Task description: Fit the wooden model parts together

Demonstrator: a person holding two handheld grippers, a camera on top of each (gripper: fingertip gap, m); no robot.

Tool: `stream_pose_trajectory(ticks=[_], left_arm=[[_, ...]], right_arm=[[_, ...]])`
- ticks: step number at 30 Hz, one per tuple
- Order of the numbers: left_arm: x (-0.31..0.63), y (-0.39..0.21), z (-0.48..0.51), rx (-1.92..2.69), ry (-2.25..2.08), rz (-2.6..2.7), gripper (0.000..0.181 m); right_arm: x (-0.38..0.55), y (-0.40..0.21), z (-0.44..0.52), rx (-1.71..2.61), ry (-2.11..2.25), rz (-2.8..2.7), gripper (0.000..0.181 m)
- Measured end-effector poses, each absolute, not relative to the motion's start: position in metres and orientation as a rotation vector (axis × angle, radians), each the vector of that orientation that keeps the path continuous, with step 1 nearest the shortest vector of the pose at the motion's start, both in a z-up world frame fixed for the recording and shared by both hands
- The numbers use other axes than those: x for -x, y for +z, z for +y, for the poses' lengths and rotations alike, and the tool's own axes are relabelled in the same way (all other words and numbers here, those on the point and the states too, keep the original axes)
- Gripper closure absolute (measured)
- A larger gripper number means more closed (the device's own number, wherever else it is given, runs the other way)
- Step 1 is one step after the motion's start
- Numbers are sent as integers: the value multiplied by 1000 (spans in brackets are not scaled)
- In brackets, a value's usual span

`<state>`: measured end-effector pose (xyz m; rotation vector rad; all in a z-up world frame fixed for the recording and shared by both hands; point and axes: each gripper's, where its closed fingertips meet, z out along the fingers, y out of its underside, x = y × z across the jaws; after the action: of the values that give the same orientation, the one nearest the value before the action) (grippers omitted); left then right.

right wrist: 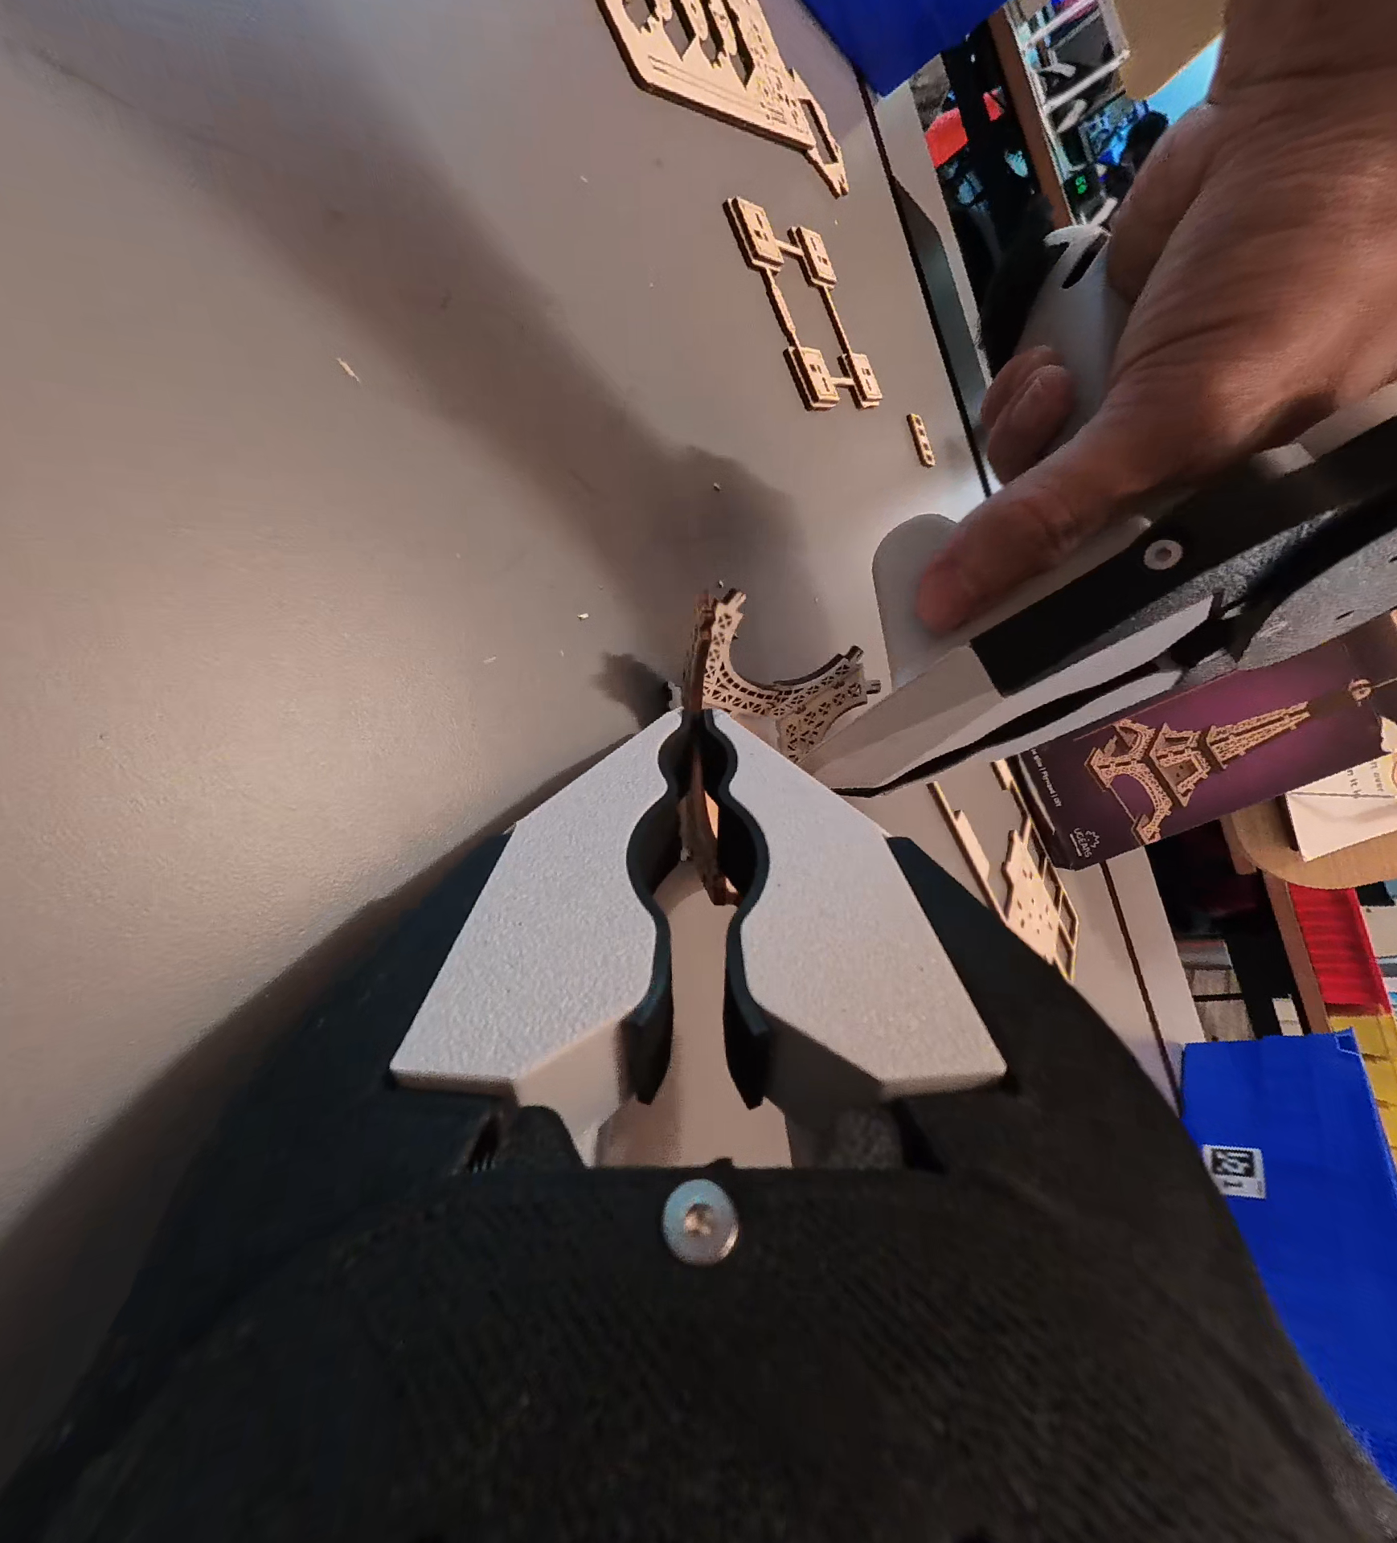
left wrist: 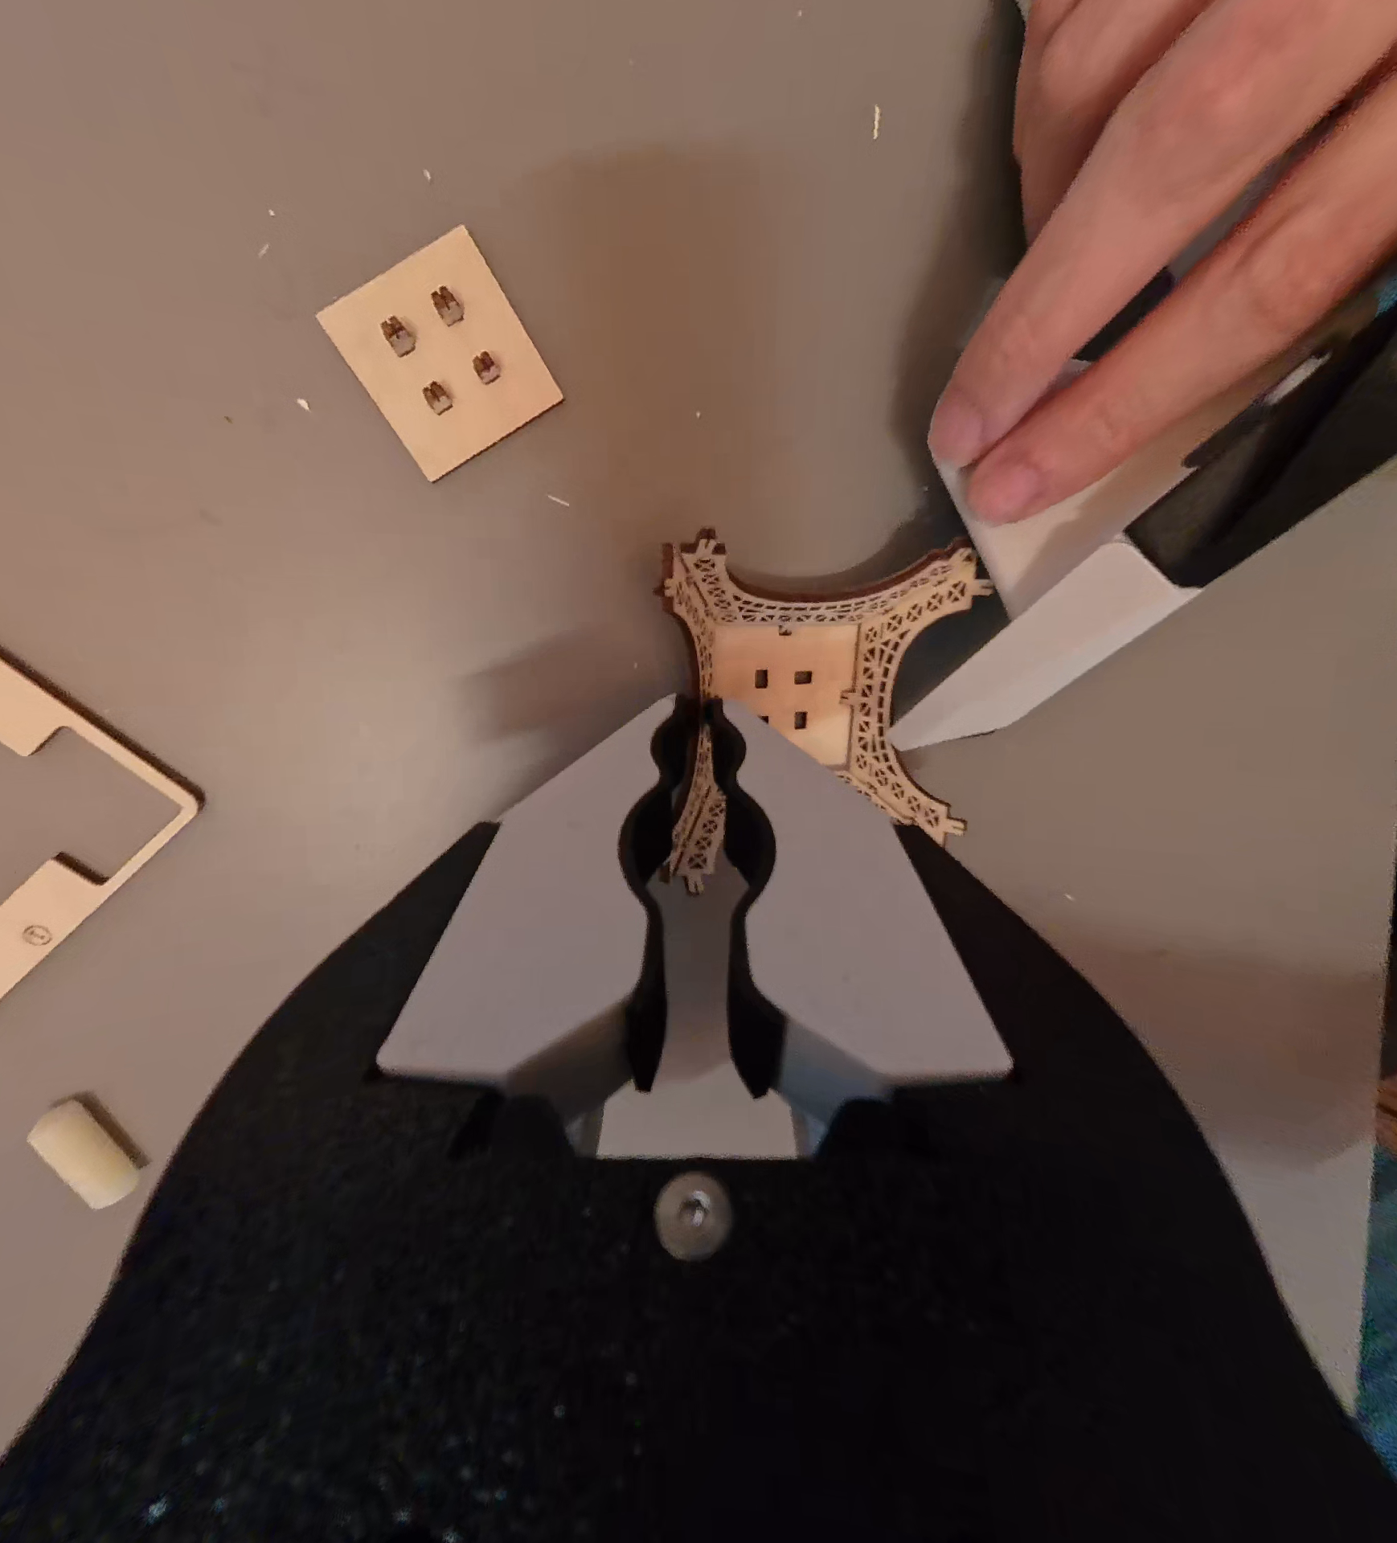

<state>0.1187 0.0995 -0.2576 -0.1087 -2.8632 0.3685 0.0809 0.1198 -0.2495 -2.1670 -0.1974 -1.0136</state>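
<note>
The wooden tower base [left wrist: 787, 660], a square plate ringed by lattice arch sides, is held over the grey table [left wrist: 261, 626]. My left gripper [left wrist: 699, 710] is shut on one lattice side, which runs between its pads. My right gripper [left wrist: 912, 731] comes in from the upper right with a hand on it and meets the right-hand arch. In the right wrist view my right gripper [right wrist: 691, 718] is shut on a lattice side seen edge-on, part of the same tower base [right wrist: 795, 693]. The left gripper [right wrist: 829, 768] reaches it from the right.
A square wooden plate with slots [left wrist: 438, 355] lies upper left, a cut-out wooden sheet [left wrist: 52, 726] at the left edge, and a small white cylinder [left wrist: 85, 1152] lower left. A wooden frame part [right wrist: 804, 309], a purple box [right wrist: 1230, 751] and a blue bin [right wrist: 1330, 1252] lie to the right.
</note>
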Motion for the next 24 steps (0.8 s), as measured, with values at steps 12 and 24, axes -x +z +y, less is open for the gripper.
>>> stream_pose_trajectory(ticks=[12,24], left_arm=[[-121,-258,100,281,339,-3078,178],[-121,-259,101,326,221,-3121,177]], right_arm=[[-82,-249,120,2124,-1145,-255,181],[-82,-249,123,2117,-1171,-273,181]])
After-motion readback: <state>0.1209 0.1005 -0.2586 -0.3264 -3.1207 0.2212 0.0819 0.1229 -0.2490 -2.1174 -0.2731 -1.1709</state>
